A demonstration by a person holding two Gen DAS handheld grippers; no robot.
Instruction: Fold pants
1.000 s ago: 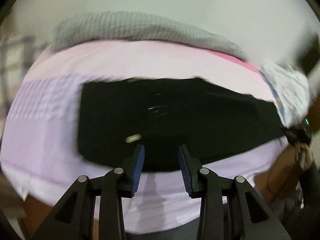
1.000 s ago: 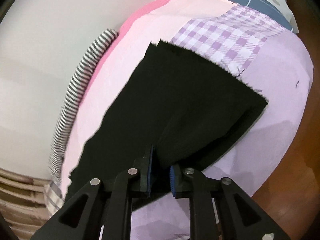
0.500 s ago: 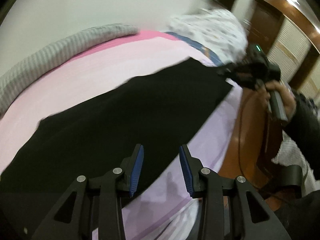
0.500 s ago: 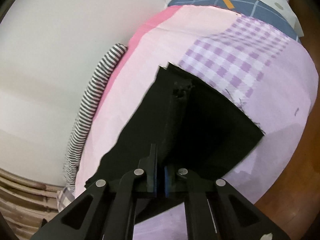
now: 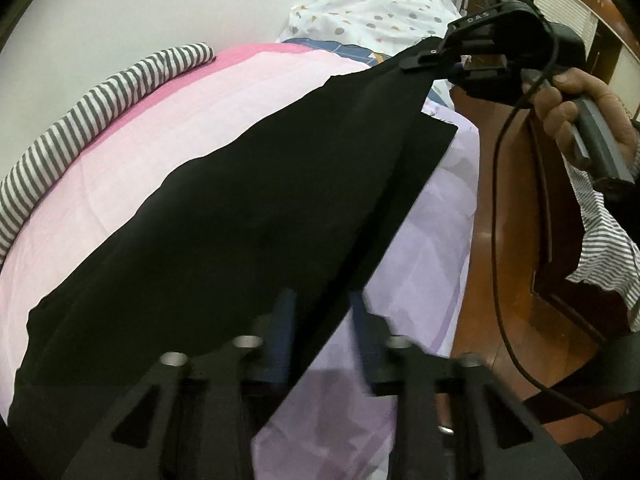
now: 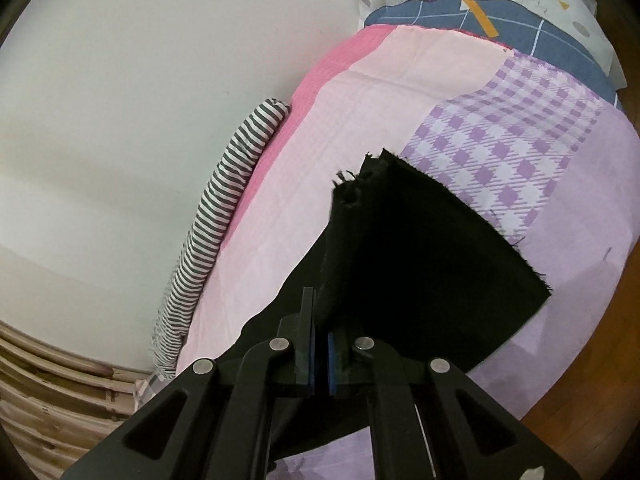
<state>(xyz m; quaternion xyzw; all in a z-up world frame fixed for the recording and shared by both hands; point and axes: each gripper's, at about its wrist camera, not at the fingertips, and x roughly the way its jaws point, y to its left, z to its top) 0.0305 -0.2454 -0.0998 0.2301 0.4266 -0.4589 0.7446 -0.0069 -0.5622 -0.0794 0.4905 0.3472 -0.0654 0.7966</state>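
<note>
Over the bed [image 6: 420, 92], right tongs [image 6: 319, 354] are pinching the soft, floppy pants [image 5: 248, 216] by an edge while left tongs [image 5: 320, 332] are waiting open.

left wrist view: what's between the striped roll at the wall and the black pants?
Only bare pink bedsheet separates the striped roll from the black pants. Both wrist views show it.

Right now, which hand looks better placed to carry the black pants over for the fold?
The right gripper, probably: it is shut on the pants, lifting one edge. The left gripper is open, holding nothing.
</note>
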